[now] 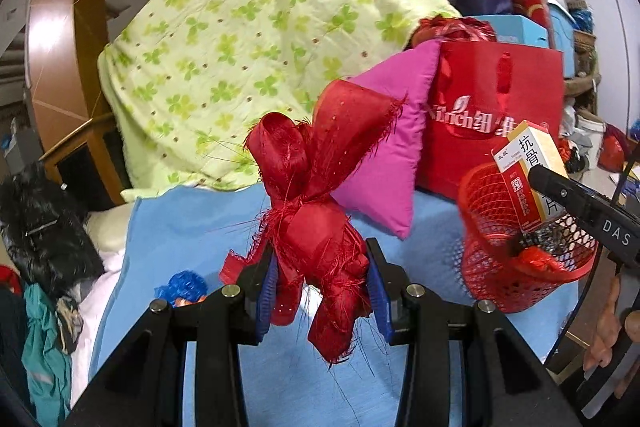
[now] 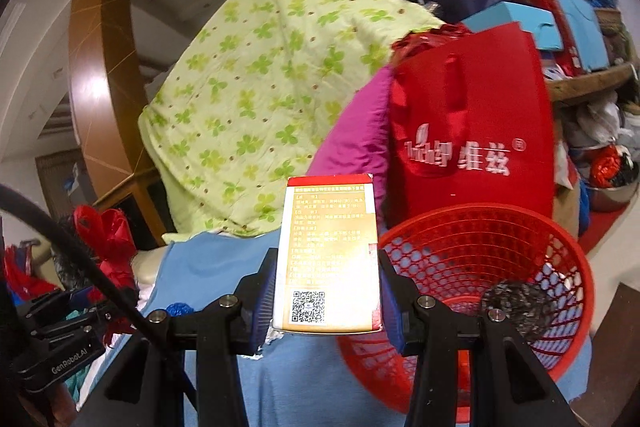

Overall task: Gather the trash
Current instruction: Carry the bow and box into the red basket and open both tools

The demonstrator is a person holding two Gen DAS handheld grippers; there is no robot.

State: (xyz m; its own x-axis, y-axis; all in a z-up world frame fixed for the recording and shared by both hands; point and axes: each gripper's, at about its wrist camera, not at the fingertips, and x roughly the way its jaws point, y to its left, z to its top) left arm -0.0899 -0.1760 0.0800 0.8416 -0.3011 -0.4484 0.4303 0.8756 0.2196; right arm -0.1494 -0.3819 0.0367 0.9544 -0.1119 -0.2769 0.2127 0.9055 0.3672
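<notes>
My left gripper [image 1: 320,267] is shut on a frayed red ribbon bow [image 1: 316,211], held up over the blue sheet [image 1: 180,227]. In the right wrist view my right gripper [image 2: 326,287] is shut on a gold and red medicine box [image 2: 328,259], upright between the blue pads. The red mesh basket [image 2: 520,239] stands on the sheet just right of the box, with a dark crumpled wad [image 2: 516,303] inside. From the left wrist view, the right gripper [image 1: 560,191] holds the medicine box [image 1: 528,171] over the basket [image 1: 500,267]. The left gripper and ribbon bow [image 2: 108,231] show at the far left.
A green clover quilt [image 1: 248,47] is piled behind, with a magenta pillow [image 1: 392,163] and a red gift bag [image 1: 500,107] beside it. A blue scrap [image 1: 184,287] lies on the sheet. Dark clothes [image 1: 40,227] are heaped at left, cluttered shelves [image 2: 580,27] at right.
</notes>
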